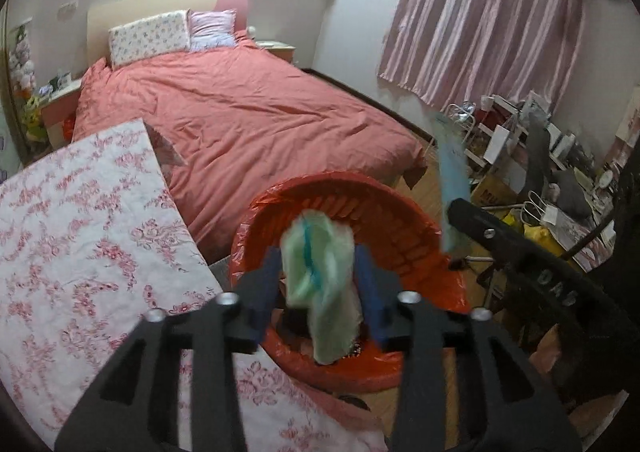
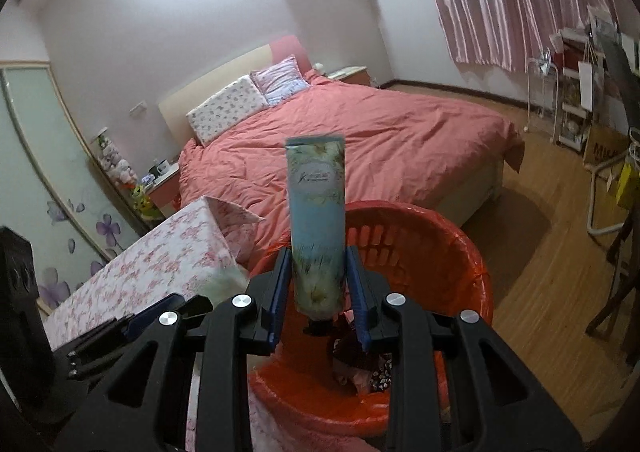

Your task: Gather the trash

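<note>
A red bin lined with a red plastic bag [image 1: 404, 228] stands beside the bed; it also shows in the right wrist view [image 2: 460, 252], with some trash inside. My left gripper [image 1: 318, 272] hangs over the bin with a blurred pale green wrapper [image 1: 320, 272] between its blue fingers [image 1: 370, 284]; the fingers stand apart and the wrapper looks loose. My right gripper [image 2: 318, 284] is shut on a pale blue tube [image 2: 317, 220], held upright over the bin. The tube and right gripper also show at the right of the left wrist view [image 1: 454, 188].
A table with a pink floral cloth [image 1: 80, 236] stands left of the bin. A bed with a pink cover [image 1: 240, 112] lies behind. Cluttered shelves and bags [image 1: 532, 172] stand at the right under pink curtains. Wooden floor [image 2: 552, 252] lies right of the bin.
</note>
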`<state>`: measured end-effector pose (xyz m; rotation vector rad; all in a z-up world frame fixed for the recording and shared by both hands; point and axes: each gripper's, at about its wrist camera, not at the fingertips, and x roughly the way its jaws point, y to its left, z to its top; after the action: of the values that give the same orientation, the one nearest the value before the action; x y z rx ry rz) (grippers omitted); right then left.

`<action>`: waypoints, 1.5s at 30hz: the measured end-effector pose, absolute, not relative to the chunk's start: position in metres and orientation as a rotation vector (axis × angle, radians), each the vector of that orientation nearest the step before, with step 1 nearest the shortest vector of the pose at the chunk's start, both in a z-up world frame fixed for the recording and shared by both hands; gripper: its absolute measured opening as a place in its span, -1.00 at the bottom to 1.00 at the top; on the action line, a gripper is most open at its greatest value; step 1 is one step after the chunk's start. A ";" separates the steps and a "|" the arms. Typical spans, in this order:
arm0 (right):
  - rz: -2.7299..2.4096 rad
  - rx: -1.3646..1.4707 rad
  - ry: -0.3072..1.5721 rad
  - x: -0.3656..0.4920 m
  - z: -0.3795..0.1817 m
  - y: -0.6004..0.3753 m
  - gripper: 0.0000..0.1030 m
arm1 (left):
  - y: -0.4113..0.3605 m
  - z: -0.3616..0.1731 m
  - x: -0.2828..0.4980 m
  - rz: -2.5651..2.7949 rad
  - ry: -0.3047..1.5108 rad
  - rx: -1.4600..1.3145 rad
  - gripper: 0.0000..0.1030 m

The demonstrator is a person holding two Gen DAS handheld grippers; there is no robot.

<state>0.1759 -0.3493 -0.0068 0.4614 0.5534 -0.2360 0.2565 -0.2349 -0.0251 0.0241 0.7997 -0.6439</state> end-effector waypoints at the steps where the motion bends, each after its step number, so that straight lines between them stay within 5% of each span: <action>1: -0.237 0.468 0.556 0.175 -0.009 -0.353 -0.29 | -0.236 -0.028 0.259 -0.637 0.807 0.023 -0.09; 3: -0.252 0.466 0.549 0.169 -0.010 -0.353 0.02 | -0.231 -0.033 0.263 -0.612 0.816 0.024 -0.02; 8: -0.259 0.431 0.541 0.154 -0.009 -0.342 0.16 | -0.211 -0.033 0.262 -0.560 0.810 0.024 0.13; 16: -0.284 0.351 0.496 0.127 0.008 -0.321 0.57 | -0.148 -0.002 0.213 -0.443 0.680 0.043 0.73; 21: -0.343 0.264 0.462 0.101 0.020 -0.290 0.82 | -0.102 0.013 0.168 -0.336 0.605 0.063 0.92; 45: -0.423 0.073 0.344 0.006 0.028 -0.172 0.95 | 0.012 0.004 0.000 -0.020 0.447 0.068 0.92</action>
<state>0.0057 -0.1721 0.0283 0.0727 0.3436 -0.4235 0.0002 0.0124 0.0040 0.0680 0.4472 -0.0196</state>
